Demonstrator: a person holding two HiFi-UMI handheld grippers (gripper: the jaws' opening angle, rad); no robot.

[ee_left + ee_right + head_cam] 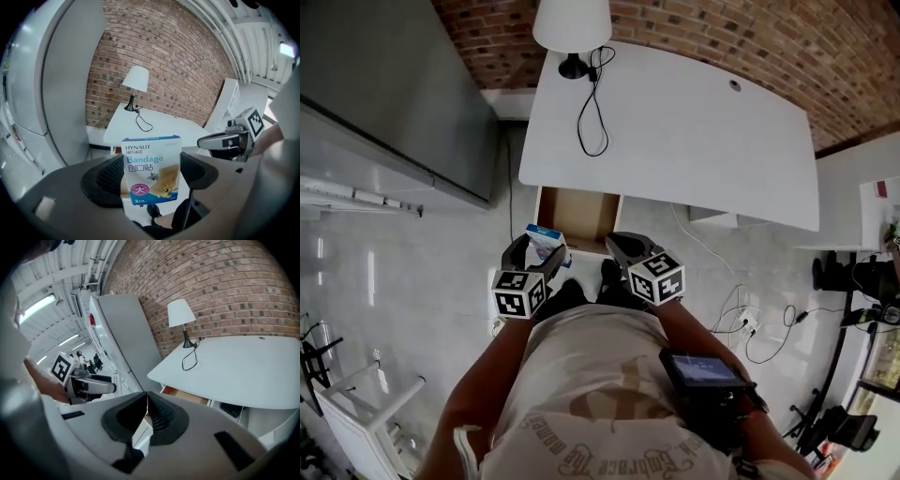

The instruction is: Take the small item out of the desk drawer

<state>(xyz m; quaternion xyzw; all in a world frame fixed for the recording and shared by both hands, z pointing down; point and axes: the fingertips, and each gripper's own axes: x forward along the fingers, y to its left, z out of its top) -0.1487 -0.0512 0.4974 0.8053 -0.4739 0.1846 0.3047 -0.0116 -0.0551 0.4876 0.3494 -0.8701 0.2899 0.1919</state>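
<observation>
1. Centrally: desk, white top, against a brick wall. It carries only a lamp and its looped black cable at the far left corner.
2. Drawer, one, pulled open under the desk's near left edge. Its brown floor is bare as far as the head view shows (the part under the desktop is hidden).
3. Left gripper, raised in front of the open drawer. Its jaws are clamped on the bandage box, one pad on each side.
4. Right gripper, just beside the left. Its jaws are pressed together with nothing between them.
5. Bandage box, small, flat card, white and blue. It stands upright between the left pads, its upper half clear of them. By my reading it is already out of the drawer and held over the near left corner.
6. Condition and hazards (judgement only):
   - The removal looks all but done; what remains is carrying the box clear.
   - Thin card may buckle if the squeeze tightens, or slide down between the pads if it eases.
   - A drop here would put the box back in the drawer or onto the floor.
   - A low swing toward the desk could catch the box on the drawer front.
</observation>
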